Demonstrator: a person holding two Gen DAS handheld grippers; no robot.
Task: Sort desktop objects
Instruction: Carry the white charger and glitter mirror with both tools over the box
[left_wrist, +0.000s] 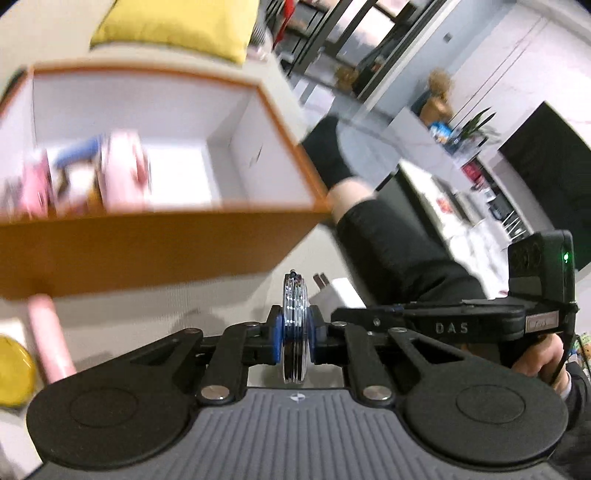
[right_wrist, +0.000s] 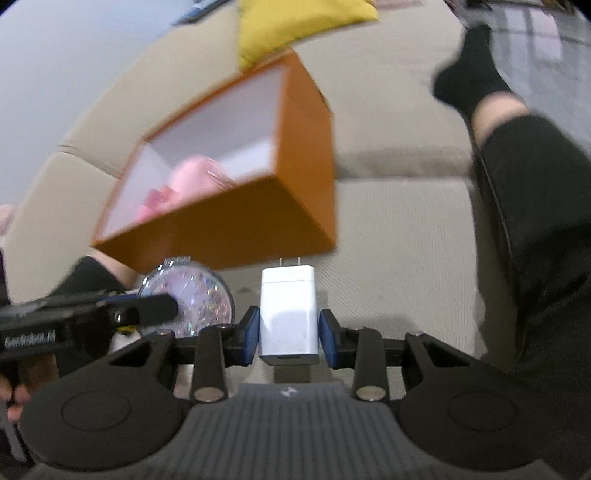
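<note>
My left gripper is shut on a round, clear glitter case, held edge-on between the blue pads. The same case shows its flat face in the right wrist view. My right gripper is shut on a white charger plug, prongs pointing away. Both are held above the sofa seat, side by side. Just beyond them stands an orange box with a white inside, open at the top. Pink items and other blurred packets lie in its left part. The box is tilted in the right wrist view.
A beige sofa carries everything. A yellow cushion lies behind the box. A person's leg in black trousers and sock stretches along the right. A pink tube and a yellow round thing lie at the left.
</note>
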